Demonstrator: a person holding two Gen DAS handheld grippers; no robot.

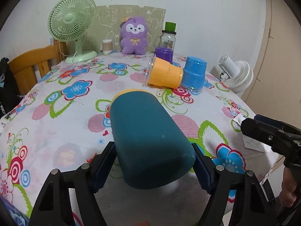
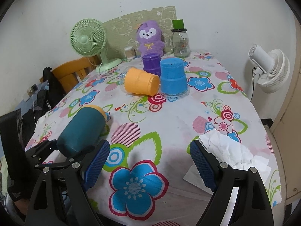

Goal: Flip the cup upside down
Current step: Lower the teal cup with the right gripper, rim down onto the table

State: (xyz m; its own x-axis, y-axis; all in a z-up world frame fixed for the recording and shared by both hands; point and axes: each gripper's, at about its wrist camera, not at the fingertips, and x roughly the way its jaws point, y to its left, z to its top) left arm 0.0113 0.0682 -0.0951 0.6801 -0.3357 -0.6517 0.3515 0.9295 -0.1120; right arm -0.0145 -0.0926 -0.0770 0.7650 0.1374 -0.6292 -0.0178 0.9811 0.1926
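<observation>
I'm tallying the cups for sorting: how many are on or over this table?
4: a teal cup tilted in the left gripper; an orange cup on its side mid-table; a blue cup upside down beside it; a purple cup behind them.

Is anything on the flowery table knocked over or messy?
Yes. The orange plastic cup lies on its side, against the upside-down blue plastic cup. A crumpled white tissue sits near the table's front edge. The teal cup is tilted only because the left claw holds it.
</observation>
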